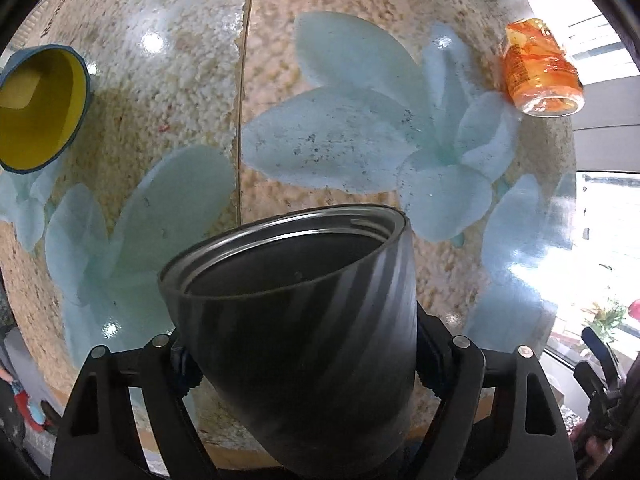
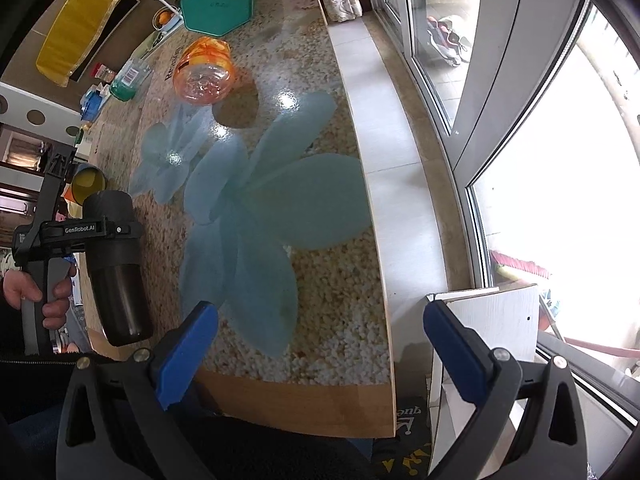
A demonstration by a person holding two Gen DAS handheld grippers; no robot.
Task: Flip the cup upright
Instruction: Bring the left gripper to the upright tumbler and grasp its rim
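My left gripper (image 1: pixel 304 364) is shut on a black metal cup (image 1: pixel 296 320) and holds it off the table, its open mouth turned away from the camera and tilted up. In the right wrist view the same cup (image 2: pixel 116 264) hangs in the left gripper (image 2: pixel 100 232) near the table's left front edge, its length roughly vertical. My right gripper (image 2: pixel 320 348) is open and empty, over the table's front edge, well to the right of the cup.
The table (image 2: pixel 328 300) is pebbled with pale blue flower shapes. An orange plastic jar (image 1: pixel 540 68) (image 2: pixel 204 72) lies on its side. A blue cup with yellow inside (image 1: pixel 36 108) (image 2: pixel 88 184) lies at the left. A teal box (image 2: pixel 218 8) stands at the back. A window sill (image 2: pixel 396 160) runs along the right.
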